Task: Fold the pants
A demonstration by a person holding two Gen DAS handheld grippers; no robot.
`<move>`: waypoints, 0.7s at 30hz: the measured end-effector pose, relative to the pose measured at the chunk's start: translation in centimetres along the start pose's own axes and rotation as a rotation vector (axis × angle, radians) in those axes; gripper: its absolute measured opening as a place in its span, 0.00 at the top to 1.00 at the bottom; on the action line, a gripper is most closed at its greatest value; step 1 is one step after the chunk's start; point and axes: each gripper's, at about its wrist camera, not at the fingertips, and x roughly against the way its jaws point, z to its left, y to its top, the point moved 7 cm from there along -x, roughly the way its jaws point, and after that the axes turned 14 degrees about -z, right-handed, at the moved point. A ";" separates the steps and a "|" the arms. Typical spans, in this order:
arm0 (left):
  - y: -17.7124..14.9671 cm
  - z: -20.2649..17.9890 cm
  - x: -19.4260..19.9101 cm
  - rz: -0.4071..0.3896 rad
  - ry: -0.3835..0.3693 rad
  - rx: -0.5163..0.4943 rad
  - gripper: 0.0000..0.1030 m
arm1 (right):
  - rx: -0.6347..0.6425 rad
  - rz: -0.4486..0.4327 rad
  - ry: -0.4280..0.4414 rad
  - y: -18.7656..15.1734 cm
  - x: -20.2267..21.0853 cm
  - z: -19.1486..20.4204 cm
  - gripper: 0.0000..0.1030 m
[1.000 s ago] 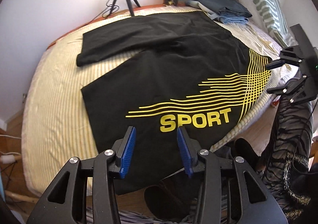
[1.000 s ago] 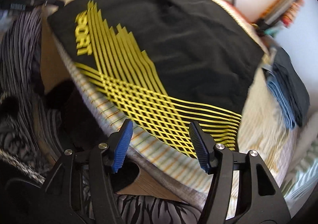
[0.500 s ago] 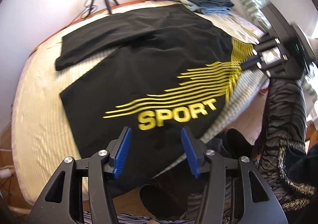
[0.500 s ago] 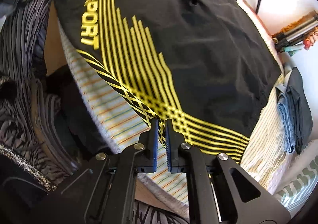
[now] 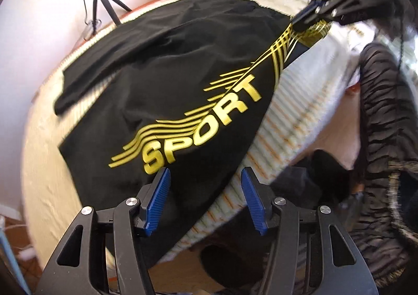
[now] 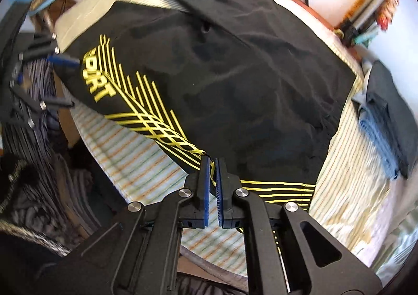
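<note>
Pants: we see the black fabric pants with yellow stripes and "SPORT" lettering (image 5: pixel 183 80) spread on the striped cream bed (image 5: pixel 287 101)
Right hand-held gripper (image 6: pixel 213 164): blue pads pressed together on the yellow-striped edge, which we see lifted off the bed
Left hand-held gripper (image 5: pixel 203 185): spread wide, hovering at the near leg's hem, holding nothing

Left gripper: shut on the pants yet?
No, the left gripper is wide open above the edge of the pants, its blue pads apart and holding nothing.
</note>
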 end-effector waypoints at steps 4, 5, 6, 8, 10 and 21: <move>-0.2 0.8 -0.8 0.011 -0.002 0.030 0.47 | -0.010 -0.014 -0.001 0.2 0.1 -0.4 0.95; -0.1 1.2 -0.7 0.009 -0.003 0.052 0.49 | -0.013 -0.018 0.000 0.2 0.2 -0.4 0.95; -0.1 1.4 -0.7 0.006 -0.001 0.063 0.59 | -0.014 -0.023 0.002 0.2 0.3 -0.3 0.95; 0.0 2.3 -0.6 0.003 -0.003 0.091 0.74 | -0.020 -0.028 0.008 0.0 0.4 -0.4 0.95; -0.1 2.6 -0.5 0.003 -0.011 0.109 0.92 | -0.023 -0.030 0.008 -0.3 0.3 -0.5 0.95; 2.4 5.3 0.3 -0.085 -0.005 0.176 0.98 | 0.202 0.076 -0.073 -4.5 -0.9 1.4 0.42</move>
